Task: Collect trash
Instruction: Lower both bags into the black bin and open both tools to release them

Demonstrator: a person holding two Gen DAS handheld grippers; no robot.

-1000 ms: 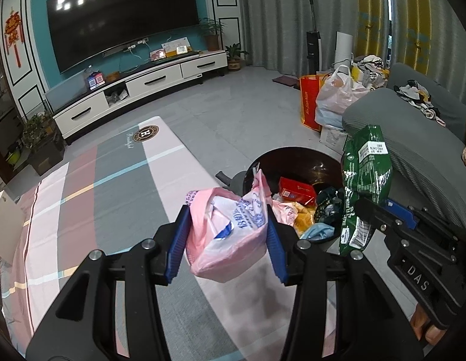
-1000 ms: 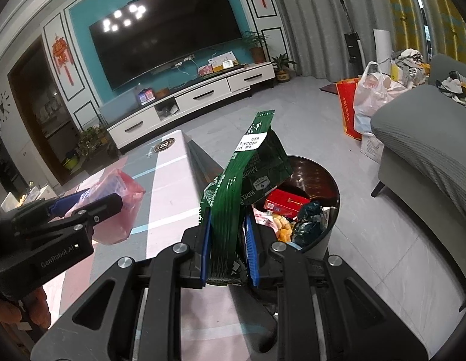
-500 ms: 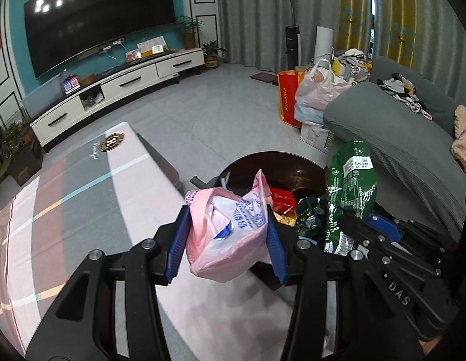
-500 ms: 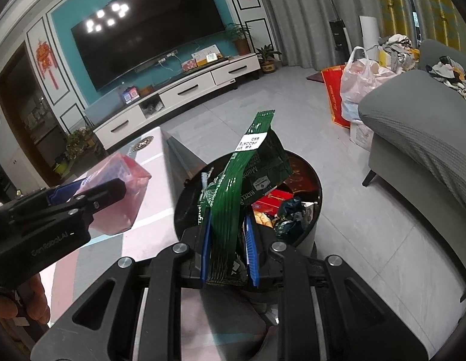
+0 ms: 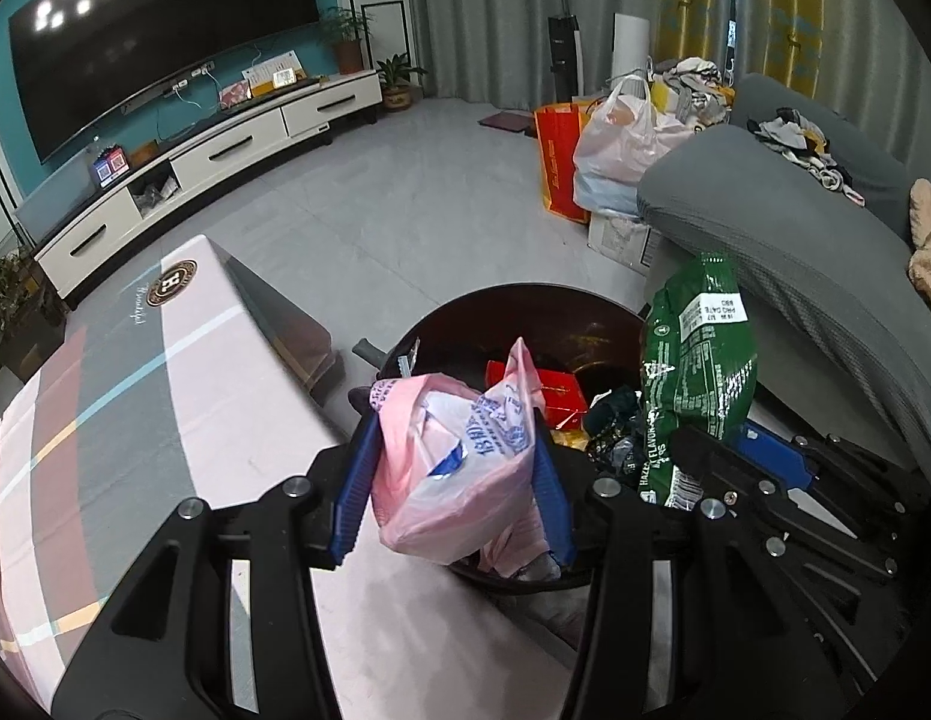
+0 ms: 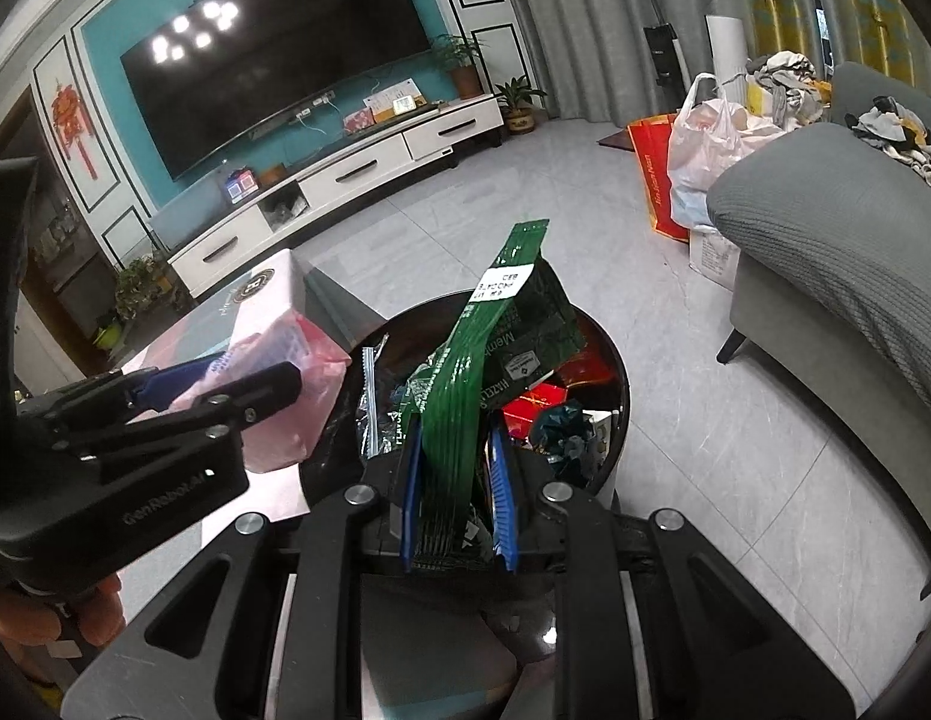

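Note:
My left gripper (image 5: 453,486) is shut on a crumpled pink plastic bag (image 5: 459,468), held over the near rim of a round dark trash bin (image 5: 525,300). Beside it on the right, my right gripper (image 6: 456,492) is shut on a flat green snack packet (image 6: 465,396) that stands upright over the bin (image 6: 618,372). The bin holds a red box (image 5: 555,390), dark wrappers and other trash. In the right wrist view the left gripper (image 6: 225,384) with the pink bag (image 6: 291,396) hangs at the bin's left edge. The green packet (image 5: 693,372) shows in the left wrist view too.
A low table with a striped cover (image 5: 135,420) lies left of the bin. A grey sofa (image 5: 795,252) stands at the right, with shopping bags (image 5: 609,144) at its far end. A TV cabinet (image 5: 213,162) lines the far wall. Tiled floor lies between.
Both grippers have moved forward and down toward the bin with their loads. The bin now looms larger and sits directly under the bag and the packet.

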